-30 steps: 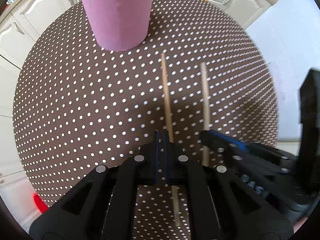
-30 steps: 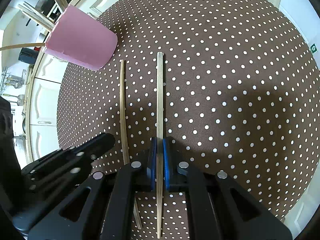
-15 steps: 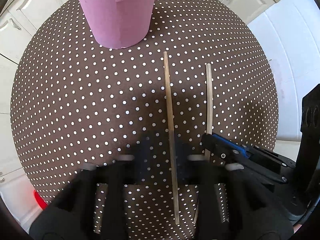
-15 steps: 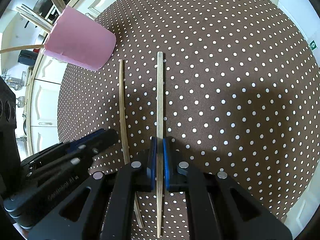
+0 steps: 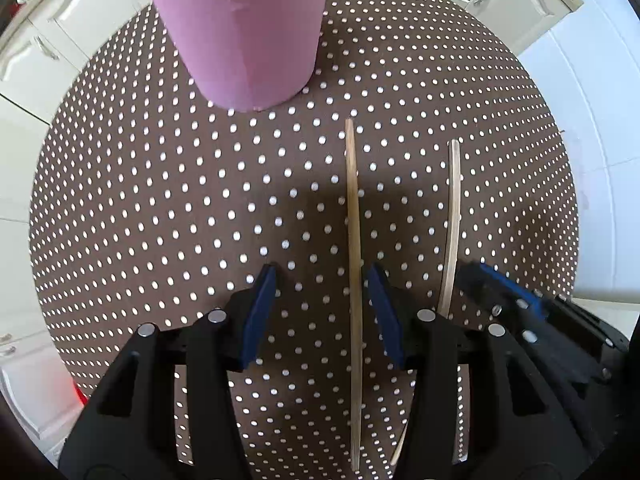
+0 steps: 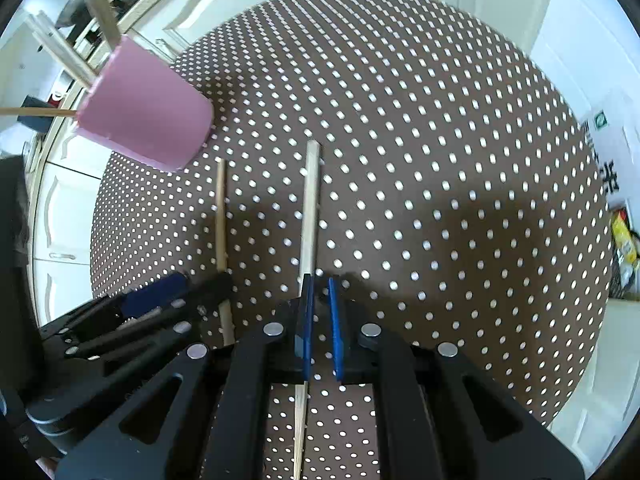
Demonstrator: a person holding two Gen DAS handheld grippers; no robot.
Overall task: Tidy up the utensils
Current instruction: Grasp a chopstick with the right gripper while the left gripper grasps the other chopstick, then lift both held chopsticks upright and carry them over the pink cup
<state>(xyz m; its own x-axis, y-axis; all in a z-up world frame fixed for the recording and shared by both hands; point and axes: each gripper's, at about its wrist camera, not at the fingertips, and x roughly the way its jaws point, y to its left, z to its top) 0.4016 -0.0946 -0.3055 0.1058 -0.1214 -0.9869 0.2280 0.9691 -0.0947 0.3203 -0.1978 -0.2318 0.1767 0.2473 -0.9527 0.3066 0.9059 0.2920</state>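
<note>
Two wooden chopsticks lie side by side on a brown dotted round table [image 5: 160, 200]. My left gripper [image 5: 322, 276] is open, its blue pads either side of the left chopstick [image 5: 354, 220], which rests on the cloth. My right gripper [image 6: 319, 284] is nearly shut, with the right chopstick [image 6: 310, 208] against its left pad; a narrow gap shows between the pads. The right chopstick also shows in the left wrist view [image 5: 453, 220]. A pink cup [image 5: 240, 28] stands at the far side; in the right wrist view [image 6: 144, 120] it holds several sticks.
White cabinets [image 5: 72, 28] surround the table's far side. The table edge [image 6: 576, 360] drops off to a white floor on the right. A red object [image 5: 80, 394] sits low at the left edge.
My left gripper has opened and let go of the left chopstick, which now lies on the cloth. My right gripper's pads have parted slightly and the view has tilted up.
</note>
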